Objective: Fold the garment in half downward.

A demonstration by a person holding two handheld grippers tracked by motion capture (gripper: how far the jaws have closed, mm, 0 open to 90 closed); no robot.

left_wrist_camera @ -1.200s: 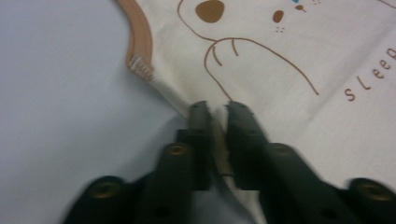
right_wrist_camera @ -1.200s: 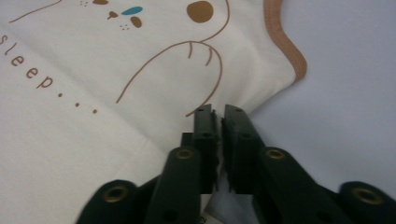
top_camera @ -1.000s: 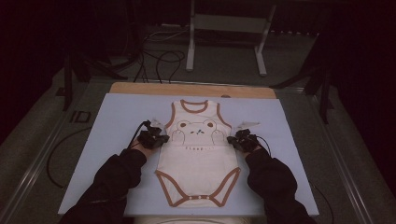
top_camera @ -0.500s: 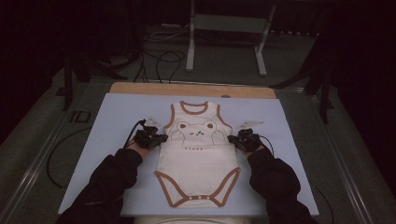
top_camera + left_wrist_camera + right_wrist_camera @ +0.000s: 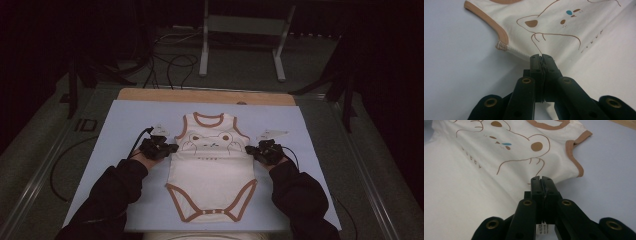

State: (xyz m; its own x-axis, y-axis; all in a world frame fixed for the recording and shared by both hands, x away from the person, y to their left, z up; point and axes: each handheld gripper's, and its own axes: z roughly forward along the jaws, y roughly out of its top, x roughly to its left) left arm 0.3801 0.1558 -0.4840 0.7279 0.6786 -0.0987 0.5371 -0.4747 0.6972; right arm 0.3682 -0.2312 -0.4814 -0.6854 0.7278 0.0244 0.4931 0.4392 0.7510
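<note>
Pale blue sheeting (image 5: 125,130) covers the table, with a wooden edge (image 5: 200,95) at the far side and a metal stand (image 5: 240,30) on the dark floor beyond. From above, the cream baby bodysuit (image 5: 212,180) lies flat at centre between my hands. My left gripper (image 5: 169,149) and my right gripper (image 5: 254,150) each pinch a side seam below an armhole. Close views add detail: jaws closed on fabric, a care label (image 5: 544,229) beneath the right jaws, brown trim (image 5: 499,30), bear print (image 5: 506,145).

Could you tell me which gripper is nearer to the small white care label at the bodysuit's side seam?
Right. The right gripper pinches the bodysuit at the seam by the care label; the left gripper grips the opposite side.
</note>
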